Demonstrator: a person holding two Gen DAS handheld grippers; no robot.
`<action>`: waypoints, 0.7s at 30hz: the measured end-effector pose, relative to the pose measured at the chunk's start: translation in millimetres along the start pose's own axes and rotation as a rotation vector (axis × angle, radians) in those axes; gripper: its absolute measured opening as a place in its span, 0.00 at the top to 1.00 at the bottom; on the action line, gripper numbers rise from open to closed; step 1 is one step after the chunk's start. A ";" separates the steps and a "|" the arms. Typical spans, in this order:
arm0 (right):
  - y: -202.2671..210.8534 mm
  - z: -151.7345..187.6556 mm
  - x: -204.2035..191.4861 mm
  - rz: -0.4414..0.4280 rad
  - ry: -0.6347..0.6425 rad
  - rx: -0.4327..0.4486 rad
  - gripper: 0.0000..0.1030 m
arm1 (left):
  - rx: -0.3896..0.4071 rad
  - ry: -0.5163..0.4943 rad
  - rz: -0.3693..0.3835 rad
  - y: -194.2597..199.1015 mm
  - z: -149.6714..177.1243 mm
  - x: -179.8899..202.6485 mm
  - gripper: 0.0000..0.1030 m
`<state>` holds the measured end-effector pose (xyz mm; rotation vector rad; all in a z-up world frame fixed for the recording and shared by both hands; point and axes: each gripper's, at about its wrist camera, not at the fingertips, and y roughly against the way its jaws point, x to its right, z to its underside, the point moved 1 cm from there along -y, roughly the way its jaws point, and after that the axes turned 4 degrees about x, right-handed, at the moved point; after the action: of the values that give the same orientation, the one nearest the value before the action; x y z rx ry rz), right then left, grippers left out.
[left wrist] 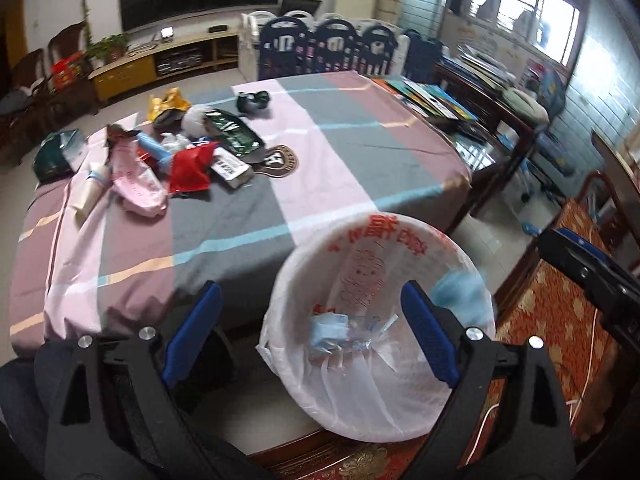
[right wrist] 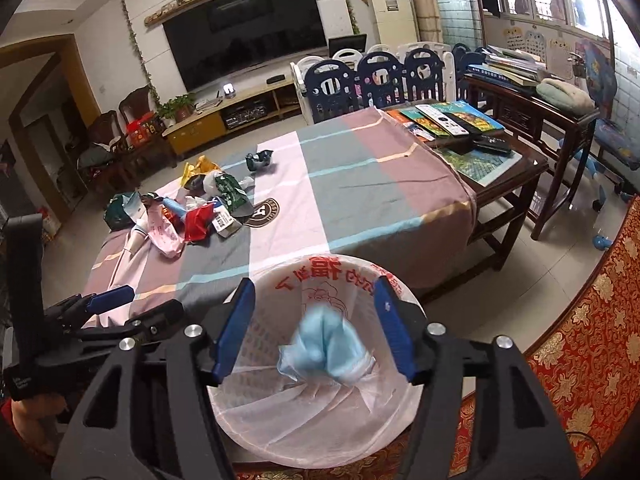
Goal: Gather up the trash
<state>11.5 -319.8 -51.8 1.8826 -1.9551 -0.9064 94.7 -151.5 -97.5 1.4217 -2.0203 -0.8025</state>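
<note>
Right wrist view: one round bin (right wrist: pixel 320 432) lined with a thin white plastic bag sits on the floor at the table's near edge, and one crumpled pale-blue wad (right wrist: pixel 326 348) hangs blurred above its mouth between the wide-open, empty right gripper (right wrist: pixel 316 326). The left gripper (left wrist: pixel 312 334) is also spread wide, holding nothing. About a dozen crinkled wrappers (left wrist: pixel 160 152) lie heaped on the striped pink-and-grey cloth (left wrist: pixel 340 152), living room behind.

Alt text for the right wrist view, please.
The open right claw hangs over a bag-lined bin, with a crumpled blue mask blurred between its fingers above the liner. Behind, wrappers litter the striped tablecloth; the left claw shows at left.
</note>
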 end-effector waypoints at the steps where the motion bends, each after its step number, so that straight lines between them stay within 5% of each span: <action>1: 0.8 -1.2 -2.2 0.001 0.004 0.003 0.39 | 0.002 0.016 -0.005 1.4 0.7 -3.6 0.12; 21: -4.5 -12.5 -72.0 -0.060 0.129 -0.020 0.37 | 0.191 0.395 -0.154 63.3 7.2 -107.8 0.11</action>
<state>30.6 -252.8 -29.1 1.9467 -1.8178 -0.7964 81.9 -31.0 -65.8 1.7061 -1.7330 -0.3552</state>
